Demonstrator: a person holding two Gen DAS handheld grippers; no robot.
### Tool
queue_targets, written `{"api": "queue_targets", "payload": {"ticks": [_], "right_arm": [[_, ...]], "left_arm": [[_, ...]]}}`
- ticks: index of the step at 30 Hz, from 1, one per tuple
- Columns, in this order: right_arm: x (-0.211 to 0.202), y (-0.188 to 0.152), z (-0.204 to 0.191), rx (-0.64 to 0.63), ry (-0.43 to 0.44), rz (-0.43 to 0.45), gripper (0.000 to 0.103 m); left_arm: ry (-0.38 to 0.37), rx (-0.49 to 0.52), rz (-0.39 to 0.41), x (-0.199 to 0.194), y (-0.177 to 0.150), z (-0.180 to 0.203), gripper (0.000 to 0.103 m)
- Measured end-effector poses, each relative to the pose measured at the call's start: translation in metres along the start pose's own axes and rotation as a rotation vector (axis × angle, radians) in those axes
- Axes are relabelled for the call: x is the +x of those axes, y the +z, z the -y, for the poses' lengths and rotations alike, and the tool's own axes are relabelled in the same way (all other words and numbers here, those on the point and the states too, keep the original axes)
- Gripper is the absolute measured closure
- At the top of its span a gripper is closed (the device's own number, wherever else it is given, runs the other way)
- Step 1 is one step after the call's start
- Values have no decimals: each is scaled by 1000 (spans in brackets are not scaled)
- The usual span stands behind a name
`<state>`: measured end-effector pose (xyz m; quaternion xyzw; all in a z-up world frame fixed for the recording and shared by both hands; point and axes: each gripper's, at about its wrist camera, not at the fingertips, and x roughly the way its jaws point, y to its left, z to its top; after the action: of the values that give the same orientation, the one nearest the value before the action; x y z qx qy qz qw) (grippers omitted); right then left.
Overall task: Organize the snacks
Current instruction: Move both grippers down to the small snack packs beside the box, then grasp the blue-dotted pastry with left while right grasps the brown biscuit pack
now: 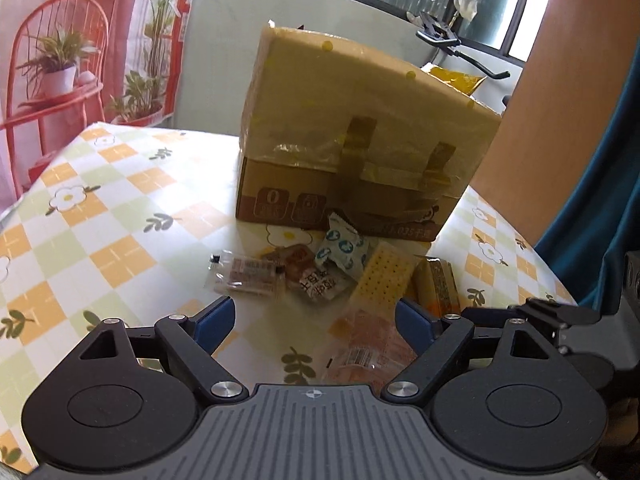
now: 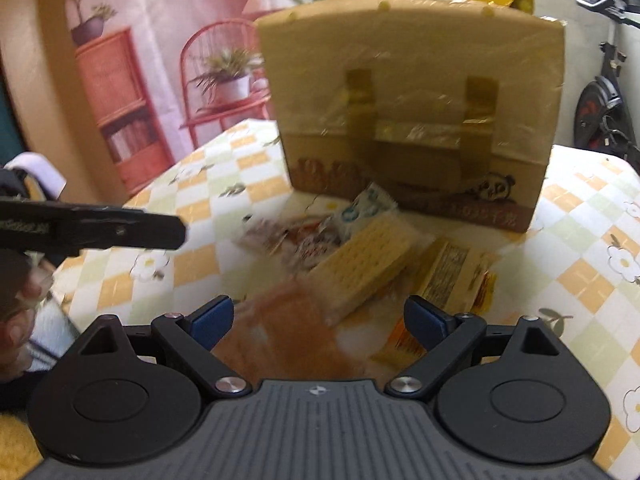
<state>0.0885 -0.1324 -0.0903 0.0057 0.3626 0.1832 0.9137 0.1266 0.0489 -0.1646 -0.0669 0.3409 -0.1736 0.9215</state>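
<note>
A pile of small wrapped snacks lies on the table in front of a cardboard box point(image 1: 360, 120). It holds a pale yellow cracker pack point(image 1: 382, 276), a blue-and-white packet point(image 1: 344, 250), a clear-wrapped bar point(image 1: 248, 274) and an orange clear-wrapped snack point(image 1: 364, 340). My left gripper point(image 1: 316, 320) is open, low over the table, with the orange snack between its fingers. My right gripper point(image 2: 318, 320) is open above the same orange snack point(image 2: 288, 328), with the cracker pack point(image 2: 368, 260) just ahead. The box point(image 2: 416, 92) stands behind. The right wrist view is blurred.
The table has a checked flower cloth point(image 1: 100, 220). A yellow bag point(image 1: 456, 78) sticks out of the box top. The other gripper's arm point(image 2: 88, 228) crosses the left of the right wrist view. An exercise bike point(image 2: 604, 108) stands beyond the table.
</note>
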Motion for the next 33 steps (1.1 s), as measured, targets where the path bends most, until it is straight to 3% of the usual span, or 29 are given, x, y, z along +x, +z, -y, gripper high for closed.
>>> {"api": "queue_targets", "payload": {"ticks": [5,11,16,21,25,29,33], "right_arm": [[9,-9,-9,-26,27,-39,9],[27,-13,-22,-158,49,-70,9],[45,-16,-22,-167,75,-125,9],[44,-20,-20,-154,84,-96,21],[37,-21,-18,-133,93,-64,23],[25,-16,-13,-97,111,12,23],[6,-6,-6,-79,77,103,24]], "left_arm": [[13,-47,-4,0,-5,-5,15],[23,-74,-13,5,-8,-8,15],[26,-80,-21,7,-10,-9,15],[28,-96,-29,9,-11,-12,15],[30,-101,-27,9,-11,-12,16],[34,-105,-23,9,-9,-12,16],[27,-118,-9,7,-5,-15,16]]}}
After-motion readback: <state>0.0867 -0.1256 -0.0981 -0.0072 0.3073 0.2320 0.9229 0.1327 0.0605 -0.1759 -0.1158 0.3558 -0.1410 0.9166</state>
